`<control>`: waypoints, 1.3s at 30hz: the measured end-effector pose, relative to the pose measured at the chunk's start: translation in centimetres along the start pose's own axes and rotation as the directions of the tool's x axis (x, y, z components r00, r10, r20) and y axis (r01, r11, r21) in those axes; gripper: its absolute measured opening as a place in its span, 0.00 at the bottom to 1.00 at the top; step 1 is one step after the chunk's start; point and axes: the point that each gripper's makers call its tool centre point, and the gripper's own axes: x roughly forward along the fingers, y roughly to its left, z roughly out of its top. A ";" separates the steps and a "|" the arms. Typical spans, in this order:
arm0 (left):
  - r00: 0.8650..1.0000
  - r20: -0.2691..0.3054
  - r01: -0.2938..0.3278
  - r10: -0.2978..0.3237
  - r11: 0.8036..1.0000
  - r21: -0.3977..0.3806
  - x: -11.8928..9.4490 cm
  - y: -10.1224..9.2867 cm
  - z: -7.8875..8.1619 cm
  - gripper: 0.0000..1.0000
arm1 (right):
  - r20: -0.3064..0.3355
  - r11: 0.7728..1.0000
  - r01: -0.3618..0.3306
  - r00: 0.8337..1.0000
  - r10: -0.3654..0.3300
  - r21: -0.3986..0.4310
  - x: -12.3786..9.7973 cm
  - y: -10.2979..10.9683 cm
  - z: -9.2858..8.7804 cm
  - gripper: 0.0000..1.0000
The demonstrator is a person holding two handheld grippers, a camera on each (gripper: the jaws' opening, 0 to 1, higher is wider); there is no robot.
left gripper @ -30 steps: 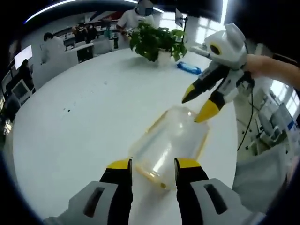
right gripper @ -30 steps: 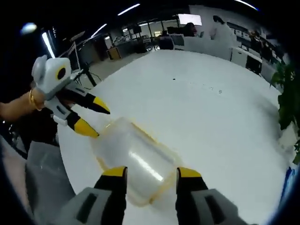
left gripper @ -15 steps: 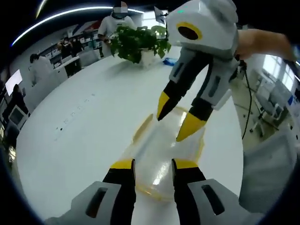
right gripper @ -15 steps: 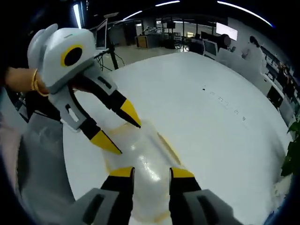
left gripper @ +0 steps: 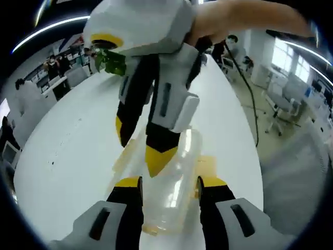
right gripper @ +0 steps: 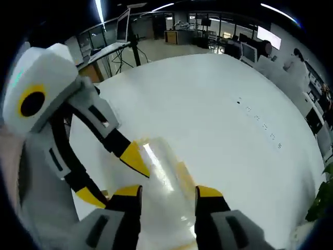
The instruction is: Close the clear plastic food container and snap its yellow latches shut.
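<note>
The clear plastic container (left gripper: 174,179) lies on the white table (left gripper: 62,156) between the jaws of my left gripper (left gripper: 169,183), which is open. A yellow latch (left gripper: 209,164) sticks out on its right side. My right gripper (left gripper: 140,146) reaches in from above, open, its yellow tips over the lid. In the right gripper view the container (right gripper: 164,174) sits just ahead of my right gripper (right gripper: 167,192), with a yellow latch (right gripper: 183,170) showing on it. My left gripper (right gripper: 112,177) comes in from the left there, one tip touching the lid.
A potted plant (left gripper: 110,61) stands at the far end of the table, partly hidden by the right gripper. The table edge (left gripper: 244,151) runs close on the right, with floor and chairs beyond. People sit at desks (right gripper: 250,49) in the background.
Both grippers have closed in on each other over the container, and each looms much larger in the other's view. The container stays on the table.
</note>
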 end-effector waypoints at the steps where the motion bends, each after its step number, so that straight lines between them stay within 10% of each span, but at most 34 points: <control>1: 1.000 -0.007 0.000 0.001 0.999 0.034 0.1 -0.1 0.0 0.42 | -0.015 1.000 -0.011 1.000 0.011 -0.019 0.2 0.0 0.0 0.39; 9: 0.998 -0.025 -0.052 0.059 0.974 0.221 1.1 -0.1 -0.6 0.44 | -0.101 0.992 -0.108 0.990 0.102 -0.066 0.8 -0.2 0.3 0.42; 39: 0.996 -0.004 -0.091 0.092 0.985 0.145 1.4 0.0 -0.7 0.42 | -0.323 0.942 -0.334 0.897 0.303 -0.044 1.7 0.6 -0.7 0.41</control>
